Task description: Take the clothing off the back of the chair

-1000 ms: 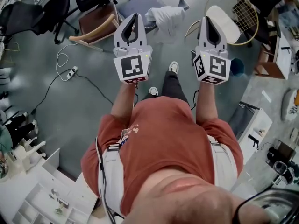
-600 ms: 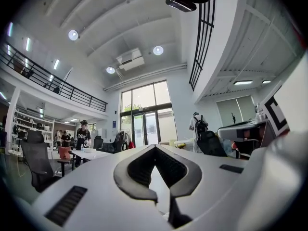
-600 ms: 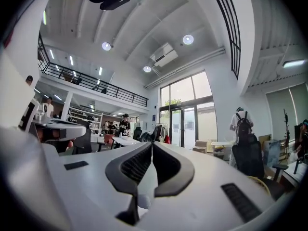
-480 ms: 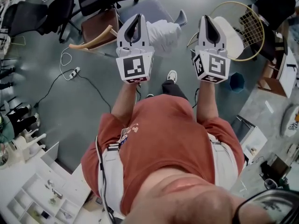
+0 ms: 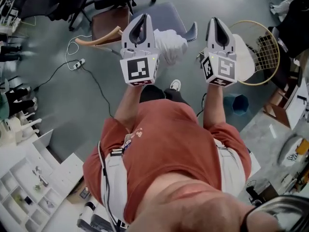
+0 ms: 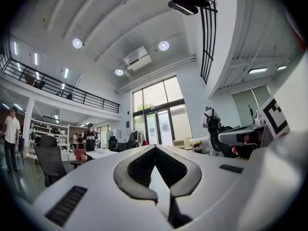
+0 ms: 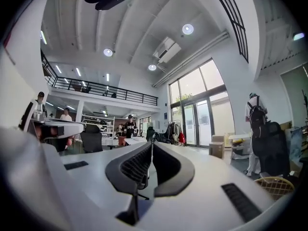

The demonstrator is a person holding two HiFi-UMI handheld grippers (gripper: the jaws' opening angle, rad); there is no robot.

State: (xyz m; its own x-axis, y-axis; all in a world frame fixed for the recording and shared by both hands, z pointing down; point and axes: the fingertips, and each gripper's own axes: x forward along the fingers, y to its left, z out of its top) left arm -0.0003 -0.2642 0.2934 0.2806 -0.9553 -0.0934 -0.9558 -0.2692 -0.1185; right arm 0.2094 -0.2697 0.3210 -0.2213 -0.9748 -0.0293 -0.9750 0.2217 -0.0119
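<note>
- Head view: the chair (image 5: 166, 13) with white clothing (image 5: 173, 41) on its back lies nearer than a second ago, just beyond both tongs
- Closed and empty: left tongs (image 5: 140, 19), right tongs (image 5: 216, 22)
- Approach looks nearly done; opening comes next

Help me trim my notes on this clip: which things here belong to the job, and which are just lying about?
Job: white clothing; grey chair; left gripper; right gripper, both shut and empty.
Lying about: wicker chair; power strip; blue bin; white shelf unit.
</note>
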